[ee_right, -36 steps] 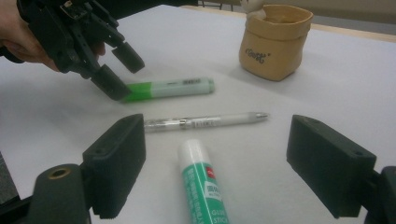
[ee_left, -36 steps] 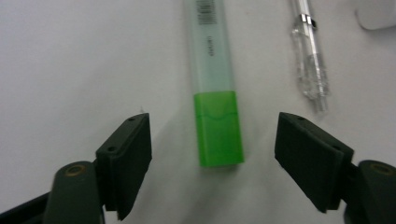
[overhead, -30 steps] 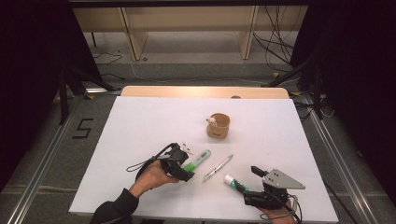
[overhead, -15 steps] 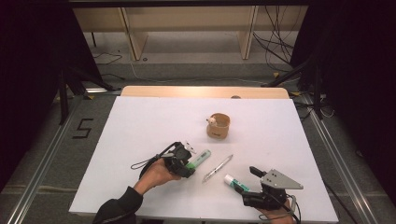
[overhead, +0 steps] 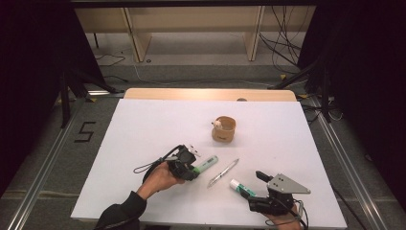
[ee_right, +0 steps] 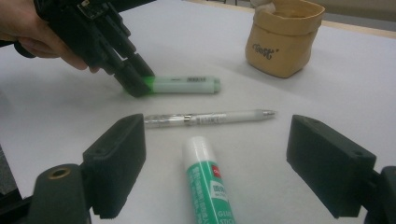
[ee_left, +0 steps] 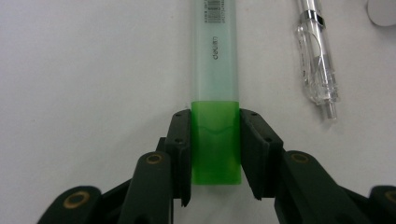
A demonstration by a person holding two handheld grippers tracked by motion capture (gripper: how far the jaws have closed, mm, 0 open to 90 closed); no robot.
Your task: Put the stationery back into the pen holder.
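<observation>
A highlighter (ee_left: 215, 70) with a pale body and a green cap (ee_left: 216, 144) lies on the white table (overhead: 143, 129). My left gripper (ee_left: 215, 116) has just been closing, and its pads now press on both sides of that cap. From above, the left gripper (overhead: 187, 165) sits at the highlighter's (overhead: 207, 164) left end. Near the front edge, my right gripper (ee_right: 215, 135) stands open and low. A green-and-white glue stick (ee_right: 209, 186) lies between its jaws, untouched. A clear pen (ee_right: 210, 119) rests between the glue stick and the highlighter.
A tan fabric pouch (overhead: 223, 130) stands upright behind the pens, with something small and white at its rim. A wooden strip (overhead: 210, 94) runs along the table's far edge. The left hand (ee_right: 28, 35) is seen from the right gripper view.
The left gripper's jaws have drawn in around the highlighter's green end. Both hands have stayed where they were, and the pen, glue stick and pouch have not moved.
</observation>
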